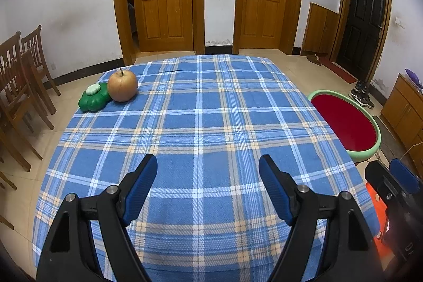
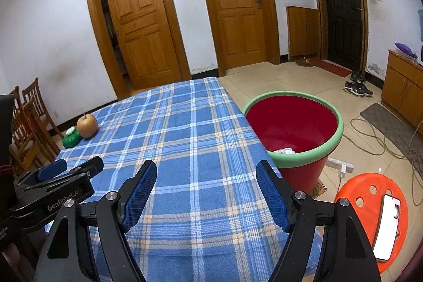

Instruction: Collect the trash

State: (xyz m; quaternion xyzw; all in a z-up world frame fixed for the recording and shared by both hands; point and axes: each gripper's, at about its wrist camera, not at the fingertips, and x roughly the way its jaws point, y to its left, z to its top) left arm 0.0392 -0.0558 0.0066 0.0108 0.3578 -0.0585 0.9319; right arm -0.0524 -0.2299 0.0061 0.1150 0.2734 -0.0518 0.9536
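Right wrist view: the red bin (image 2: 293, 123) with a pale green rim stands on the floor just beside the tabletop's (image 2: 185, 139) right edge, centre right of the frame, a crumpled white scrap (image 2: 285, 150) low inside it. The right gripper (image 2: 206, 189) hangs over the near plaid cloth, jaws wide apart and empty; the left gripper (image 2: 66, 171) shows at lower left. Left wrist view: the left gripper (image 1: 208, 183) likewise has its jaws spread on nothing. An apple (image 1: 122, 86) touches a green toy (image 1: 94, 97) at upper left near the far edge; the cloth between lies bare.
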